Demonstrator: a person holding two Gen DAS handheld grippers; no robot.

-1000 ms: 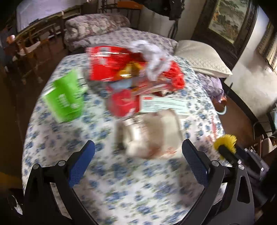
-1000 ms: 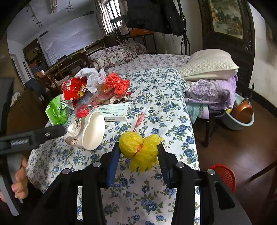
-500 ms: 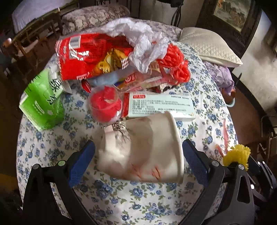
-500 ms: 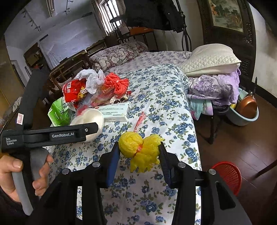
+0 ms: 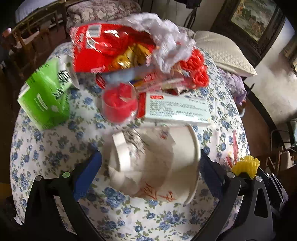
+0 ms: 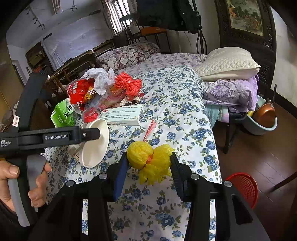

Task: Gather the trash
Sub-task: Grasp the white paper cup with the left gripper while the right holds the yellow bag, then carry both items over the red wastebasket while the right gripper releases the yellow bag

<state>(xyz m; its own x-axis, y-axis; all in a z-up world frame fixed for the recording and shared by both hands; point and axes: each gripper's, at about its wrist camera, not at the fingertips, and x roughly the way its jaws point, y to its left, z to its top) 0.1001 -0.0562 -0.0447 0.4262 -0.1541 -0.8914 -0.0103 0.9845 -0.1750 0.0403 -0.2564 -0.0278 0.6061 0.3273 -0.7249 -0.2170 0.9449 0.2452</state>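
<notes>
2 grippers busy: my right gripper [image 6: 148, 163] clamps the yellow bag [image 6: 150, 159]; my left gripper [image 5: 148, 170] gapes around the toppled paper cup [image 5: 157, 163] on the bedspread [image 5: 55, 148]. It looks light and crushable; I'd pinch mid-wall.

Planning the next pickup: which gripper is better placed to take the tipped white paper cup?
Left. The left gripper straddles the white paper cup, jaws open. The right gripper already holds the yellow bag.

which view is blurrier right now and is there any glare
Left wrist view: motion-smeared, the white paper bowl and red snack bag soft, glare on the bag's foil. Right wrist view: sharp, the yellow plastic bag crisp, window blown out.
</notes>
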